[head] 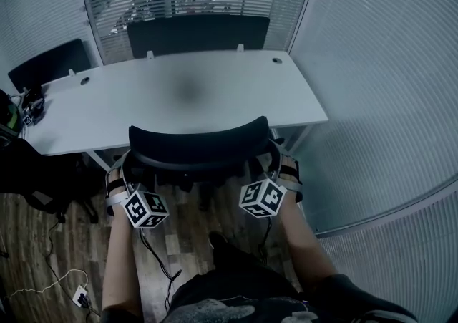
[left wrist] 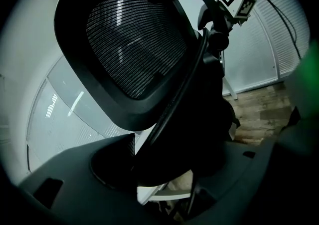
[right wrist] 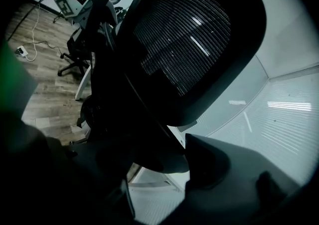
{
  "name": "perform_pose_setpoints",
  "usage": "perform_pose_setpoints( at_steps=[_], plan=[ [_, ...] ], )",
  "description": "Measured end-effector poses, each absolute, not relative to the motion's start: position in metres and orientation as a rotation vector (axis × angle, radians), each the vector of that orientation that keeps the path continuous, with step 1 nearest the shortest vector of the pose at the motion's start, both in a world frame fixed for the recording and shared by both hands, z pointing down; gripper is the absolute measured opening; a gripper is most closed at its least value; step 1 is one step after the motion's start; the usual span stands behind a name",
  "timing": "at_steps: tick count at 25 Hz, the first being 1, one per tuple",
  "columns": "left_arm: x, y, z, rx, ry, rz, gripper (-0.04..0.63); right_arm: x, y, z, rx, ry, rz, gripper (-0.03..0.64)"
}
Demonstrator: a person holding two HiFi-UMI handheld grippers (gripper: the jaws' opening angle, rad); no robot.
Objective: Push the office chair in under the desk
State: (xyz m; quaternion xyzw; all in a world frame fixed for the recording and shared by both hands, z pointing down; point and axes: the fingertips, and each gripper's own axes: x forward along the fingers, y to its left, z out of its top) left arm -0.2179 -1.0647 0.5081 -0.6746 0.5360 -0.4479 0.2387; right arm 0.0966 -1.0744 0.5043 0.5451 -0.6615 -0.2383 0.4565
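Observation:
The black mesh-backed office chair [head: 197, 144] stands at the near edge of the white desk [head: 186, 92], its backrest top just under the desk's rim line. My left gripper [head: 120, 171] is at the chair's left rear side and my right gripper [head: 286, 170] at its right rear side, both low behind the backrest. In the left gripper view the chair's dark back frame [left wrist: 179, 119] fills the span between the jaws of the left gripper [left wrist: 169, 156]. The right gripper view shows the same: the frame [right wrist: 144, 119] sits between the jaws of the right gripper [right wrist: 149, 156], pressed from both sides.
A second black chair [head: 197, 34] stands beyond the desk and a third [head: 50, 64] at its far left corner. Dark gear [head: 28, 171] sits on the floor at left, with a cable and plug [head: 79, 293] nearby. A blind-covered glass wall [head: 379, 99] closes the right side.

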Motion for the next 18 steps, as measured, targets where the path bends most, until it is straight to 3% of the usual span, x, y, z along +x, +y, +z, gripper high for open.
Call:
perform_pose_setpoints(
  at_steps=[7,18],
  plan=[
    [-0.218,-1.041,0.497,-1.891,1.523,-1.228,0.290,0.100,-1.052,0.487,1.413,-1.636,-0.587,0.304],
    [-0.194,-0.941,0.466,-2.060,1.642,-0.929,0.290,0.099,-0.970,0.460,1.522,-1.798,-0.469,0.304]
  ],
)
